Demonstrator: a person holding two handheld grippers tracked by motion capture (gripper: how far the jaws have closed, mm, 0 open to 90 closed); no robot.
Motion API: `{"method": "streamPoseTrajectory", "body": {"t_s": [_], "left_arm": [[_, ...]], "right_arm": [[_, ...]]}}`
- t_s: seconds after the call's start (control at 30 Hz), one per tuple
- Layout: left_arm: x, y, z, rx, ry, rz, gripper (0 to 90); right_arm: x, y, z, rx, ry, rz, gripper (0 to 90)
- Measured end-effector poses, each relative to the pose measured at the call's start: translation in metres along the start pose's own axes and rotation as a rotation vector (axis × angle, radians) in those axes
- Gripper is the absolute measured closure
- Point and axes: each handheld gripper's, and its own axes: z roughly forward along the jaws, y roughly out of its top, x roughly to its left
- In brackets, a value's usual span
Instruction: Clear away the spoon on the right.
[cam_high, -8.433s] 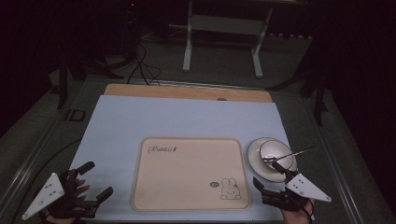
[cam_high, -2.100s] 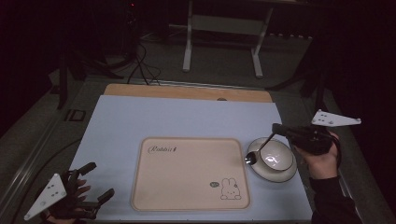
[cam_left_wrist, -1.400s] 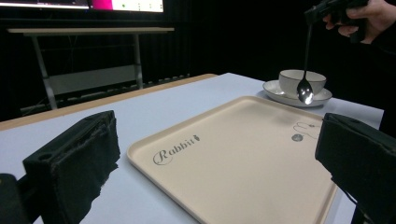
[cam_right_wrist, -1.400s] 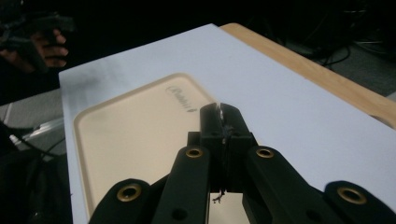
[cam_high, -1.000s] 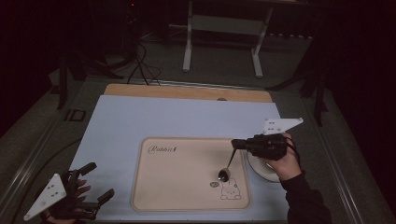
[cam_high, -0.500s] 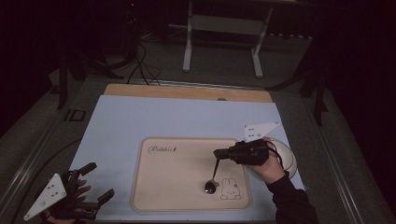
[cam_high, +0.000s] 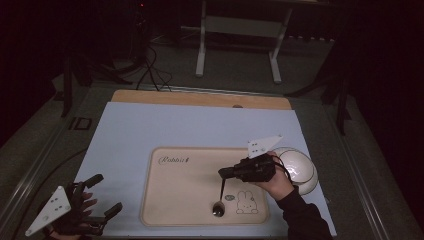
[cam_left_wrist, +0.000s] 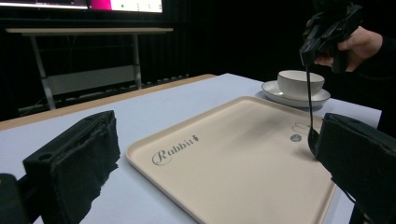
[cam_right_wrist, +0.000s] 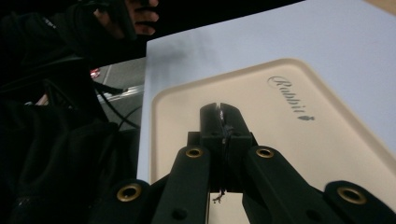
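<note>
My right gripper (cam_high: 223, 173) is shut on the handle of a dark spoon (cam_high: 220, 194), which hangs straight down over the cream "Rabbit" tray (cam_high: 185, 192). The spoon's bowl is low at the tray's front part, left of the rabbit drawing; I cannot tell if it touches. From the left gripper view, the spoon (cam_left_wrist: 308, 100) drops from the right gripper (cam_left_wrist: 307, 55), its bowl partly behind my own jaw. In the right gripper view the jaws (cam_right_wrist: 219, 109) press together over the tray (cam_right_wrist: 187, 100). My left gripper (cam_high: 106, 194) rests open at the table's front left corner, holding nothing.
A white cup on a saucer (cam_high: 300, 169) stands just right of the tray, behind the right hand. The tray lies on a pale blue mat (cam_high: 150, 125) with a wooden strip (cam_high: 200, 98) along its far edge. A metal stand (cam_high: 237, 30) and cables lie beyond the table.
The right gripper has carried the spoon from above the saucer leftward and down over the tray's front part. The left gripper has stayed put.
</note>
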Motion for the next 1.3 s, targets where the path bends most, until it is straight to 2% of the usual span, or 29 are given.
{"method": "streamPoseTrajectory", "body": {"t_s": [0.3,0.73,0.9,1.1,1.3], "left_arm": [[0.0,0.0,0.0,-0.002,0.002,-0.001,0.0],[0.0,0.0,0.0,-0.003,0.0,-0.002,0.0],[0.0,0.0,0.0,-0.004,-0.002,-0.004,0.0],[0.0,0.0,-0.001,-0.005,-0.006,-0.003,0.0],[-0.001,0.0,0.0,0.0,-0.009,0.005,0.0]], "right_arm": [[-0.006,-0.002,0.005,-0.002,0.006,0.009,89.4],[-0.019,-0.002,0.015,0.003,-0.043,0.009,85.8],[-0.027,-0.005,0.017,0.006,-0.052,0.036,84.8],[-0.038,-0.011,0.02,0.014,-0.092,0.065,82.3],[-0.048,-0.017,0.023,0.011,-0.107,0.088,80.7]]}}
